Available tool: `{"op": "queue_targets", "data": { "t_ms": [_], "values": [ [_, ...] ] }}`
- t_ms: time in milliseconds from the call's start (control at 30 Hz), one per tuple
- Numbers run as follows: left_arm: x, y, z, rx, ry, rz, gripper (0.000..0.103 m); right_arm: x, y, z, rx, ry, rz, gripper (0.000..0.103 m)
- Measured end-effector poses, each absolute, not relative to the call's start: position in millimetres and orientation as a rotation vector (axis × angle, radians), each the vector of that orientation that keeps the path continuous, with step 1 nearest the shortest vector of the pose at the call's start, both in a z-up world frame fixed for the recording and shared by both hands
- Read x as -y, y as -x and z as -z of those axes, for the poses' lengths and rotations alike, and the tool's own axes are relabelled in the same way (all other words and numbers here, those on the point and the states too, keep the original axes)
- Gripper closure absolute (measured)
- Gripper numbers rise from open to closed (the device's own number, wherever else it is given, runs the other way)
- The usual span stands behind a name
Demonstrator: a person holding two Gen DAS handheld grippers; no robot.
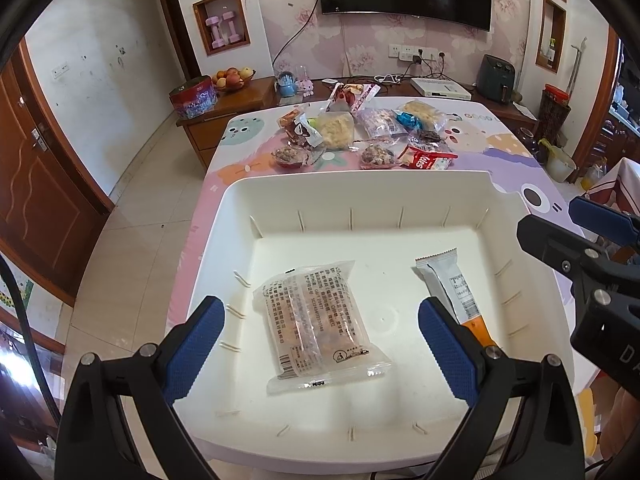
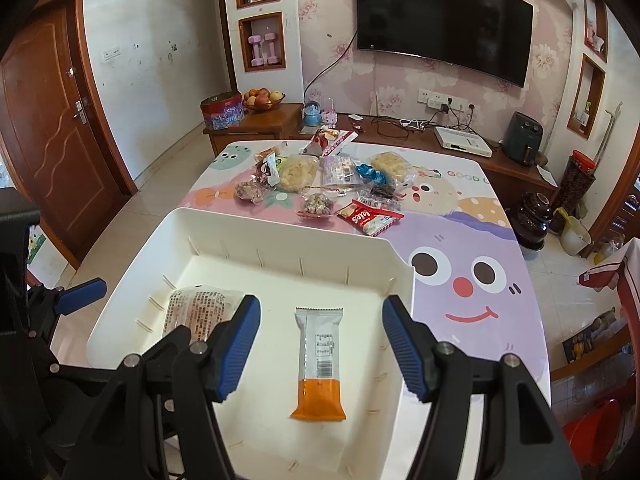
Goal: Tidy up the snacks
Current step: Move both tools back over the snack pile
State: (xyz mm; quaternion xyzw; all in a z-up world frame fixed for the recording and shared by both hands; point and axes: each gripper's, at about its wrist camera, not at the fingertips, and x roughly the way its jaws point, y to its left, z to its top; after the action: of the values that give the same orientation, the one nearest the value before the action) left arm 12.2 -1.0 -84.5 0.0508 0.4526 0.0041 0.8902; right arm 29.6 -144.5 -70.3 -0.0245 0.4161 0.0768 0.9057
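both pairs of blue ribbed fingers (image 1: 196,344) are spread wide with nothing between them: our left gripper (image 1: 320,350) hangs over the lower middle of its frame, our right gripper (image 2: 322,350) over the lower middle of its own.

largest first: the table under a pastel cartoon-print cloth (image 2: 472,240) fills the middle of both views. on it, in the lower half of each frame, sits the shallow white plastic bin with ribbed inner walls (image 1: 360,192). it holds two snacks lying flat and apart. the clear crinkly packet printed with dark text (image 1: 320,320) lies at the lower centre of the left view, right between our left fingers. the slim white and orange wrapped bar (image 2: 320,360) lies at the lower centre of the right view, between our right fingers.

beyond the bin, in the upper middle of both frames, the heap of unsorted snack packets (image 1: 360,136) waits on the cloth, the red and white foil pouch (image 2: 370,216) nearest the bin's far wall.

we judge all of these light, soft and crushable, with slick film that may slide. a gentle pinch on a crimped end seal, or across the narrow width of a packet, looks safest.
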Motion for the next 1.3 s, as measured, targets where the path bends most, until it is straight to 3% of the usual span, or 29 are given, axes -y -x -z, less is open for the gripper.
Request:
{"op": "queue_targets", "data": {
  "t_ms": [500, 1000, 1300],
  "values": [
    [-7, -29, 78, -0.929, -0.067, -0.007, 0.006, 147, -46, 72, -0.865, 0.053, -0.173, 0.039],
    [-43, -102, -75, -0.724, -0.055, -0.003, 0.006, 204, -126, -60, -0.767, -0.060, -0.186, 0.039],
    [-50, -175, -114, -0.764, -0.041, -0.019, 0.006, 201, -193, -106, -0.755, -0.042, -0.183, 0.039]
  ]
}}
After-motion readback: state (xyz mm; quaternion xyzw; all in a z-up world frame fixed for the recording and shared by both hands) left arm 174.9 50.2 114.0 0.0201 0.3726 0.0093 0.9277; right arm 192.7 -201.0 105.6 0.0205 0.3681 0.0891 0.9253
